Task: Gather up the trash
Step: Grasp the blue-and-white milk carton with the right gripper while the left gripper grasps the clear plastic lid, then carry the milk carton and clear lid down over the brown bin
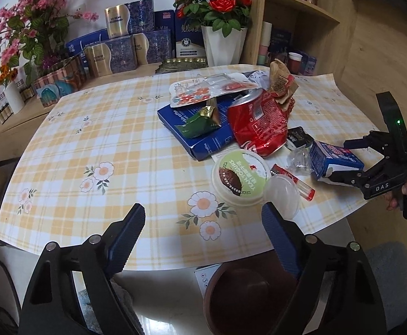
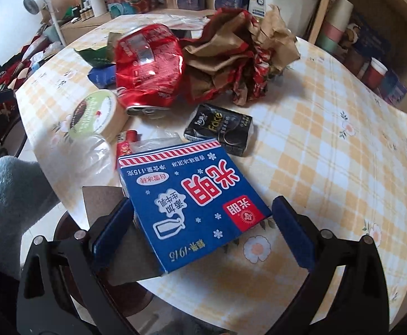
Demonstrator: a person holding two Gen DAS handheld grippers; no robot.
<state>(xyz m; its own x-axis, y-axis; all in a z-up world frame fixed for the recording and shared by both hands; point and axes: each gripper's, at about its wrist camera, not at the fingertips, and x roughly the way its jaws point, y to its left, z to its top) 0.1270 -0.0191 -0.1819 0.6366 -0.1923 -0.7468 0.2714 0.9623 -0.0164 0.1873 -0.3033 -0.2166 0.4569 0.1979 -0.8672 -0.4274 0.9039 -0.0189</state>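
A pile of trash lies on the checked tablecloth: a crushed red can, a flat blue coffee box, a green wrapper, crumpled brown paper, a black packet, a yogurt tub and a clear lid. A blue ice-cream carton lies at the table's near edge between the open fingers of my right gripper, which also shows in the left wrist view. My left gripper is open and empty over the near edge.
A dark brown bin stands on the floor below the table edge. Boxes, tins and flower pots line the shelf behind the table. A wooden shelf unit stands at the right. A grey cloth is at my left.
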